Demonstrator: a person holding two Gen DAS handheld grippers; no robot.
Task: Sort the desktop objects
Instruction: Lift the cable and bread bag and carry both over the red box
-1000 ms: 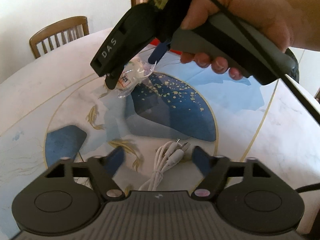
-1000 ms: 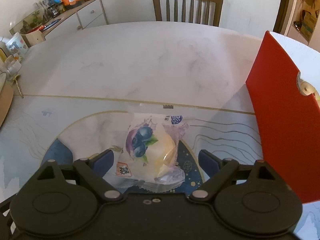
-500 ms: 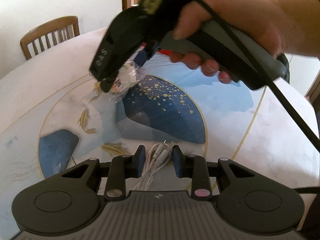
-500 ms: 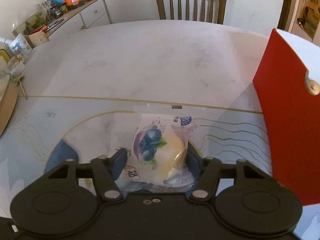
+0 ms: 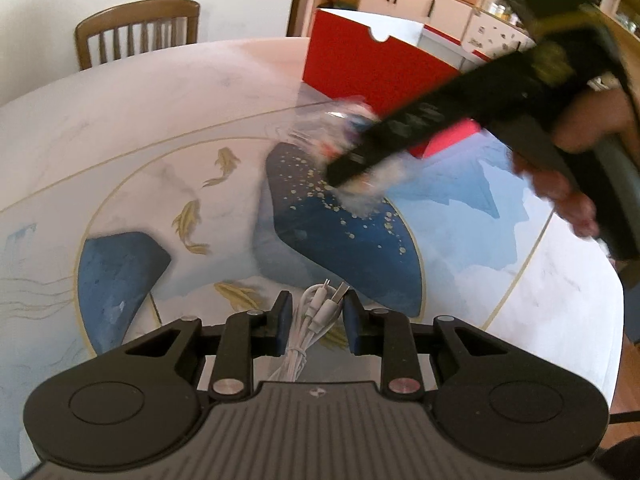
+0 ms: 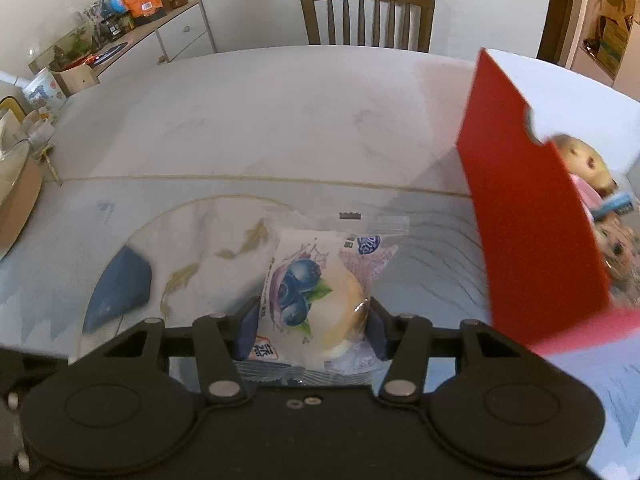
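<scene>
A coiled white cable [image 5: 298, 360] with its plugs pointing up lies on the painted table top [image 5: 120, 152], and my left gripper [image 5: 317, 314] is shut on it. My right gripper [image 6: 311, 326] has its jaws closing on a clear blueberry bun packet [image 6: 308, 292], with both blue pads pressing its sides. In the left wrist view that right gripper [image 5: 360, 156] is a blurred black shape carrying the packet [image 5: 344, 120] above the table, close to the red box [image 5: 360, 68]. A hand [image 5: 560, 184] grips its handle.
The open red box [image 6: 520, 208] stands at the right with soft toys [image 6: 580, 160] inside. A wooden chair [image 6: 366, 12] sits behind the table. A sideboard [image 6: 176, 36] with jars and a snack bag is at far left, and a round tray edge [image 6: 16, 208] lies at the left.
My left jaws closed from wide open onto the white cable. My right jaws narrowed onto the bun packet, which left the table and travelled towards the red box.
</scene>
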